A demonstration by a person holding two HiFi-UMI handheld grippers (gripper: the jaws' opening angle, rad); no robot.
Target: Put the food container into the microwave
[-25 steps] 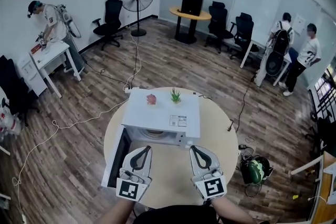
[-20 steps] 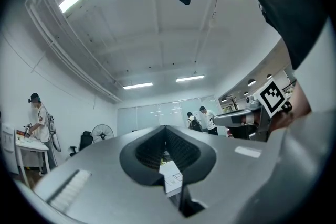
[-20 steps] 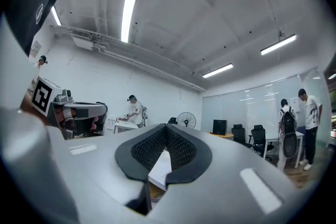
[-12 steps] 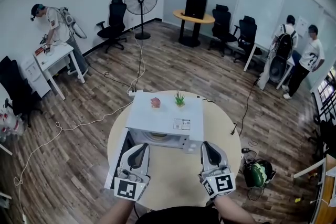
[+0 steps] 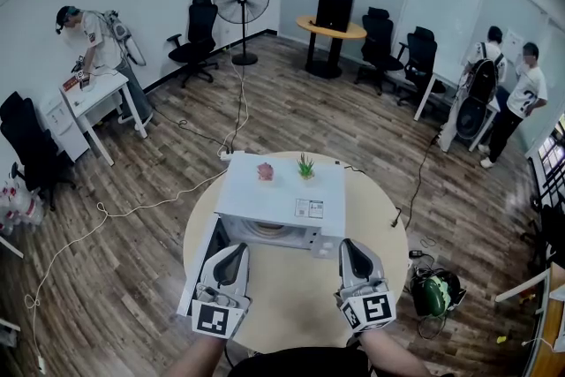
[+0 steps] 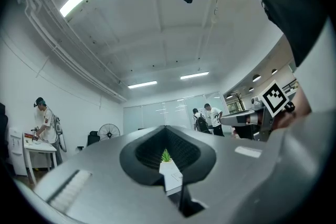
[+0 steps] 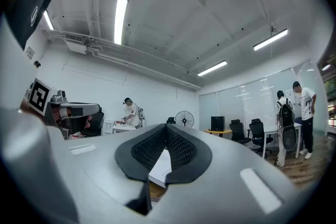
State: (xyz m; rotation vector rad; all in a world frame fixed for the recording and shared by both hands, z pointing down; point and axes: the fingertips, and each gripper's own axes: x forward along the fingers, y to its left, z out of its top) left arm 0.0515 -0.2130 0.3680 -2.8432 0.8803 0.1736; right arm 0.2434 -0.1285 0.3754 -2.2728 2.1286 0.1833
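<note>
A white microwave (image 5: 281, 194) stands on the round table (image 5: 291, 305), its door (image 5: 199, 265) swung open to the left. A pale round shape (image 5: 263, 230) shows in the cavity; whether it is the food container or the turntable I cannot tell. My left gripper (image 5: 231, 250) is shut and empty beside the open door. My right gripper (image 5: 350, 246) is shut and empty before the microwave's right front corner. Between the left gripper's (image 6: 165, 129) closed jaws I see the microwave's top (image 6: 171, 176). The right gripper (image 7: 167, 126) frames the microwave (image 7: 161, 165) the same way.
A small green plant (image 5: 305, 166) and a pink thing (image 5: 266, 170) sit on the microwave. Cables (image 5: 159, 203) trail over the wood floor left of the table. A green bag (image 5: 430, 296) lies to its right. People stand at the far left and far right.
My right gripper has shifted a little to the right and towards me; since half a second ago both grippers hold still. The head view has drifted slightly.
</note>
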